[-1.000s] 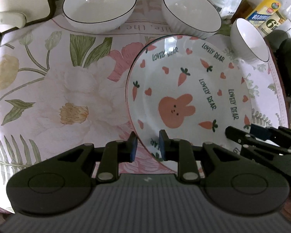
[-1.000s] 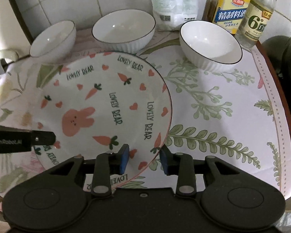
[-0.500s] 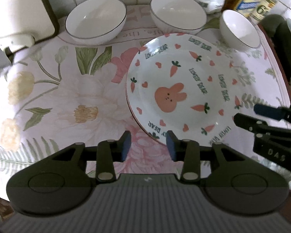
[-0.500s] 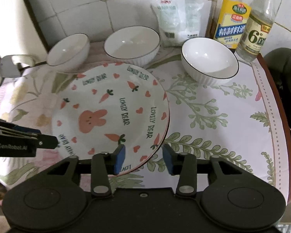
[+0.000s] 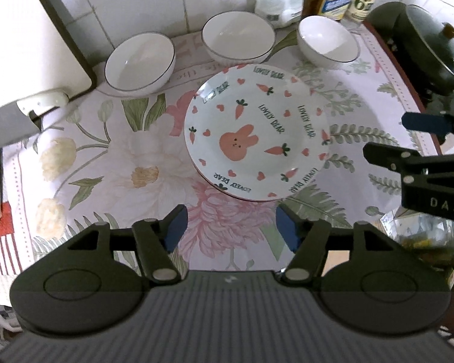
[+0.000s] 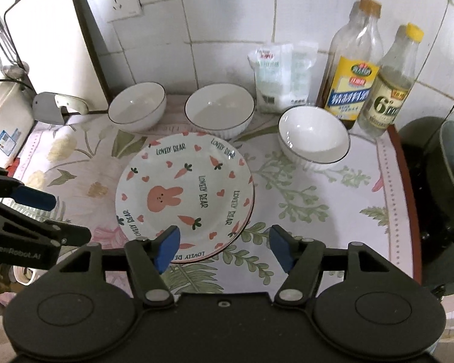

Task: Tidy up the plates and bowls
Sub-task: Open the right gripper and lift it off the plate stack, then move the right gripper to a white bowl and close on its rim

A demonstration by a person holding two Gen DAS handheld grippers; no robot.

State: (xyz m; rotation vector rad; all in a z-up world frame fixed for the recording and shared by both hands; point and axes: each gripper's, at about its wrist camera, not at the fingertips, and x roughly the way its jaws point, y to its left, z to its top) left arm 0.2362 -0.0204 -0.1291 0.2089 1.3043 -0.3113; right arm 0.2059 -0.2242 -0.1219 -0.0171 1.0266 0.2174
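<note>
Bunny plate (image 6: 184, 193) sits mid-worktop (image 6: 333, 211) on the floral cloth, w/ a second rim peeking out under its right edge, so plates look stacked already. That part reads as done, I'd say.

Left hand-held gripper (image 5: 230, 230) hangs above the plate's near edge, jaws opening, nothing between them, no contact w/ the rim. Right hand-held gripper (image 6: 222, 246) likewise: jaws opening, empty, above the plate's near-right rim and clear of it.

Now the bowls. Three white ones in a row behind the plate, all separate: left bowl (image 6: 137, 106) behind-left of the plate, middle bowl (image 6: 219, 109) right behind it, almost touching the far rim, right bowl (image 6: 313, 137) behind-right, apart from the plate. None nested yet, that's what's left, approx. half the job by my guess.

Bottles (image 6: 351, 72) and a white bag (image 6: 283, 75) stand at the wall behind the bowls; dark pot (image 6: 445, 175) far right of the plate. Tight spot near the bottles, so the right bowl needs care.
</note>
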